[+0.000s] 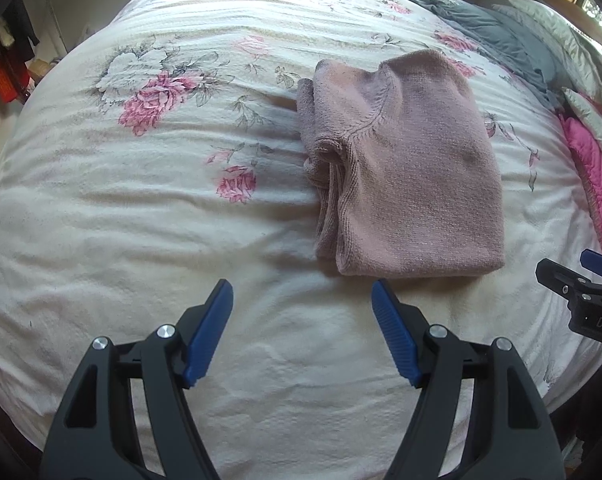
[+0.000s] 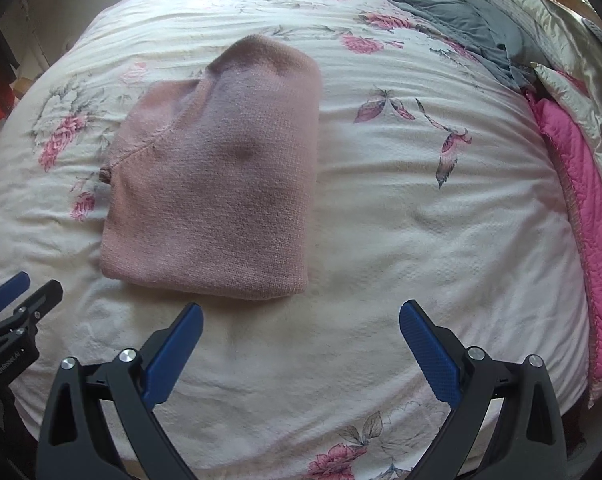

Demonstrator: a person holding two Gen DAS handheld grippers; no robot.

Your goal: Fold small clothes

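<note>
Lying folded at centre frame on the floral bedspread point(image 1: 141, 208), the pink knit garment point(image 1: 405, 168); left gripper point(image 1: 302, 322) and right gripper point(image 2: 301, 344) below it, jaws spread, empty.

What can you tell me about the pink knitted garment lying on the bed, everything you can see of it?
The pink knitted garment is a dusty-pink sweater of fine ribbed knit, folded into a compact, roughly rectangular bundle. A curved seam crosses its top layer, and stacked folded edges show along its left side. It lies flat on the floral bedspread, touching nothing else. Both the left gripper and the right gripper sit open just short of its near edge, apart from it.
</note>
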